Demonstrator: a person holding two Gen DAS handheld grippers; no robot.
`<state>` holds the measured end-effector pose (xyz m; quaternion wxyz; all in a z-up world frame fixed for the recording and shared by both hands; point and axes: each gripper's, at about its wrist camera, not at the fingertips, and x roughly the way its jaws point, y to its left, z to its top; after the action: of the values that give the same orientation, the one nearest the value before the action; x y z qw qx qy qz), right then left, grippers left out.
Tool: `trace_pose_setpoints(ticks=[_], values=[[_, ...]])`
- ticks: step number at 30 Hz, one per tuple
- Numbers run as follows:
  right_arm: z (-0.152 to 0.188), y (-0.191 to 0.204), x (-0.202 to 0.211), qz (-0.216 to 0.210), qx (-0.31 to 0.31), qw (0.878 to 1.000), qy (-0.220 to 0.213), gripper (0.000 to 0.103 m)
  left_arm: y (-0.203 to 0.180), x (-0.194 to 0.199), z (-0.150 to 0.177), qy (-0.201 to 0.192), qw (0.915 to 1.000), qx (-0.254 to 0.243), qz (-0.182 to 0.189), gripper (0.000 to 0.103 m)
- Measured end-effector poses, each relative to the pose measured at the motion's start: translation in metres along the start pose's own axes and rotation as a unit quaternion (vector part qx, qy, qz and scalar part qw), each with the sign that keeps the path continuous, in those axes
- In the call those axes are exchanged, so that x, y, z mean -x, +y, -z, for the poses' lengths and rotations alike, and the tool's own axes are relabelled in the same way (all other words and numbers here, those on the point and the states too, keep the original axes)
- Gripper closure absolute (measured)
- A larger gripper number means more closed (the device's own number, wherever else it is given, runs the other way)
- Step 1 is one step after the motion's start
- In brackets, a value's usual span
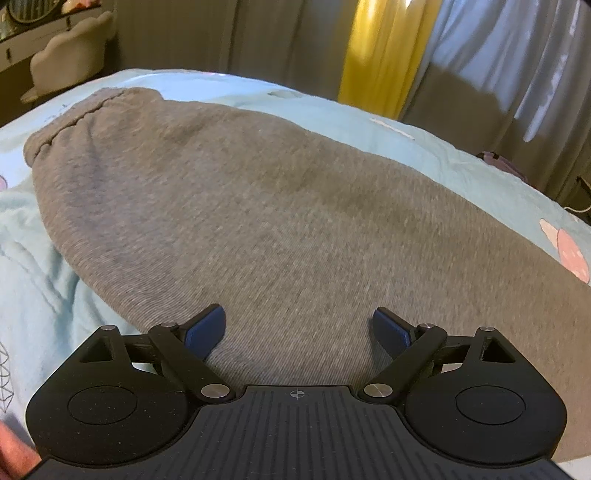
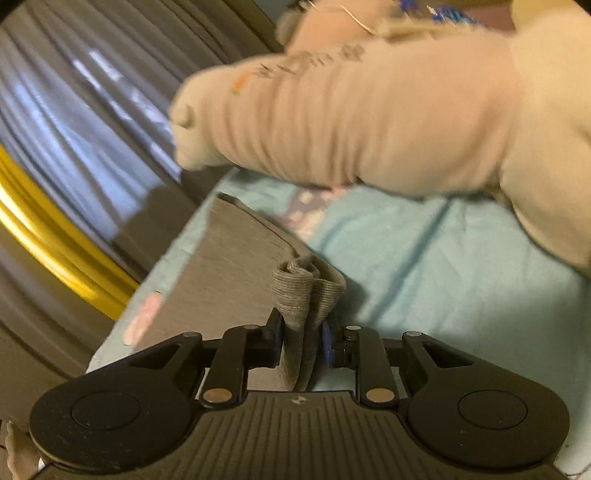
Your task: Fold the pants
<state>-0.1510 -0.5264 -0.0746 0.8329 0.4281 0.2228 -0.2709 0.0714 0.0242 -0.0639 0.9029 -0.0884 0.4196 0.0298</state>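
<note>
**Right claw pinching the pants, left claw spread above them**

Your pants (image 1: 229,206) lie flat on the bed (image 1: 424,147), grey fabric spread over the light blue sheet, with the gathered waistband at the far left of the left wrist view.

Your left claw (image 1: 299,328) stands spread wide just over the grey cloth, both blue pads (image 1: 205,330) clear of each other and nothing pinched between them.

Your right claw (image 2: 303,338) has its jaws drawn in on a bunched fold of the pants (image 2: 221,266) (the ribbed hem end, doubled up between the pads), near the bed's edge. A beige plush toy (image 2: 369,118) lies on the bed beyond it. Grey curtains (image 1: 221,33) with a yellow strip hang behind.
</note>
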Motion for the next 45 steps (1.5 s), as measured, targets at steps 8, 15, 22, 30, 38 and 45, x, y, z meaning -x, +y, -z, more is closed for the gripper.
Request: trace_pose_setpoints(ticks=[8,15,22,30,38,45], values=[[-0.001,0.009,0.0,0.021,0.032,0.999,-0.002,0.089,-0.002,-0.001,0.0,-0.002,1.0,0.0,-0.001,0.01],[-0.006,0.07,0.006,0.096,0.157,0.983,-0.013,0.092,0.001,0.011,0.0,-0.015,0.9998,0.007,0.006,0.013],[0.086,0.266,0.037,-0.04,0.485,0.872,-0.055,0.093,0.008,0.055,0.0,-0.073,0.9964,0.013,0.042,0.013],[0.285,0.319,0.008,-0.166,0.631,0.747,0.126,0.087,0.037,0.073,0.003,-0.074,0.9921,0.078,0.065,0.012],[0.193,0.264,0.019,-0.195,0.353,0.9,0.163,0.024,0.02,0.052,-0.001,-0.021,0.9917,0.032,0.123,0.012],[0.121,0.161,0.007,-0.094,0.075,0.982,0.145,0.031,-0.036,0.025,-0.014,0.075,0.9732,-0.039,0.214,0.018]])
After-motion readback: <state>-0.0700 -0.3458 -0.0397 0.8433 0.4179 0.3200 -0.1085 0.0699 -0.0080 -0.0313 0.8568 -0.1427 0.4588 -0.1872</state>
